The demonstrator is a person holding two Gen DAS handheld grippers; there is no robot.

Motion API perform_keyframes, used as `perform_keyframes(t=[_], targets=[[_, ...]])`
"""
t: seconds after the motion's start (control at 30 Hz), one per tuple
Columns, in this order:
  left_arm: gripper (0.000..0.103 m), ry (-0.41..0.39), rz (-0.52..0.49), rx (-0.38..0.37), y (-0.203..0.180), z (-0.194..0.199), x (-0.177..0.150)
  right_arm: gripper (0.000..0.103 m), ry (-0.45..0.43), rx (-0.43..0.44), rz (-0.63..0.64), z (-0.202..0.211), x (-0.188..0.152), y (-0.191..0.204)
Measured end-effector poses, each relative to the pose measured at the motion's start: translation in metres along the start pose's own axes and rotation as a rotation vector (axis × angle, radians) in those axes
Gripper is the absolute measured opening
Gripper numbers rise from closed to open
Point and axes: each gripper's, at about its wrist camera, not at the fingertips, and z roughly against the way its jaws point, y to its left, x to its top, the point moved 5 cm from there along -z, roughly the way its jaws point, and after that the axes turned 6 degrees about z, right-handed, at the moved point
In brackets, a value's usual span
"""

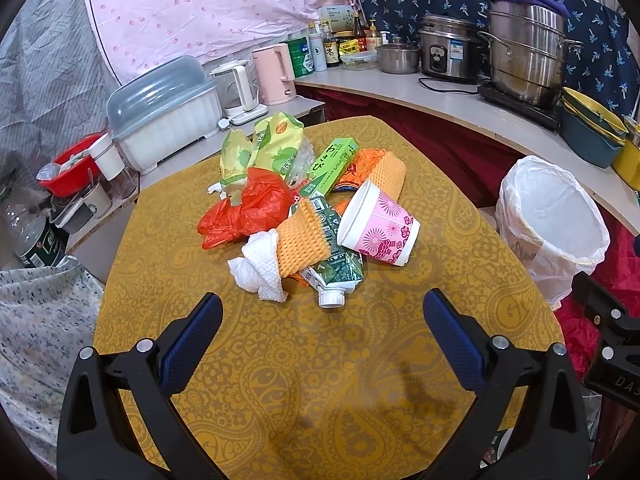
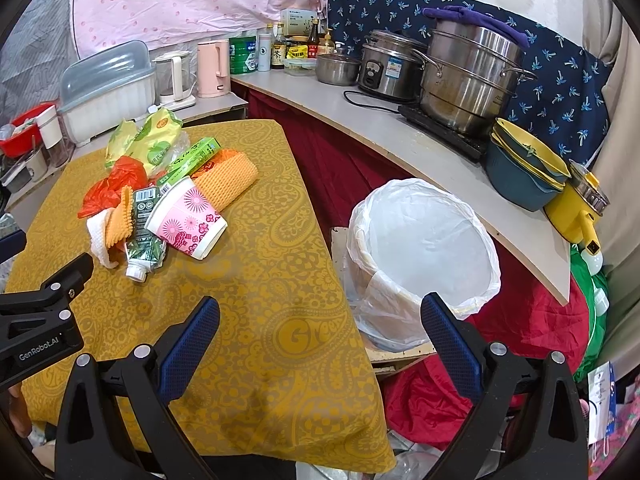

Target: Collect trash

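Note:
A pile of trash lies on the yellow paisley table (image 1: 280, 380): a pink-and-white paper cup (image 1: 380, 228) on its side, a flattened green carton (image 1: 336, 276) with a white cap, orange foam netting (image 1: 300, 240), a white tissue (image 1: 256, 268), a red plastic bag (image 1: 248, 212), a green box (image 1: 332, 164) and yellow-green snack bags (image 1: 272, 144). My left gripper (image 1: 322, 316) is open and empty, just short of the carton. My right gripper (image 2: 320, 320) is open and empty over the table's right edge. A white-lined trash bin (image 2: 420, 248) stands right of the table.
A curved counter (image 2: 400, 136) behind holds steel pots (image 2: 468, 76), a rice cooker, bowls (image 2: 524, 168), bottles and kettles. A covered dish rack (image 1: 164, 108) and jars stand at the left. Red cloth (image 2: 532, 312) lies around the bin. The left gripper's body (image 2: 36, 320) shows in the right wrist view.

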Motion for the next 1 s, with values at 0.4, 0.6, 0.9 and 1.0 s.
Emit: perform_keyframes(t=[0.4,0.6,0.9,1.0], targets=[[0.096,0.002,0.002,-0.001,0.0009,0.0007,0.0015,0.096,-0.003,-0.012,0.008,-0.0002,0.0028,-0.0002],[0.096,0.001,0.002,0.001,0.0006,0.0006,0.0013,0.096,-0.006,-0.015,0.009,-0.0003,0.0037,0.0003],[0.096,0.001,0.002,0.000,0.0007,0.0008,0.0015,0.096,-0.004,-0.014,0.012,-0.0008,0.0047,0.0011],[0.096,0.002,0.001,-0.001,0.0004,0.0004,0.0020,0.096,-0.005,-0.014,0.011,-0.0008,0.0043,0.0010]])
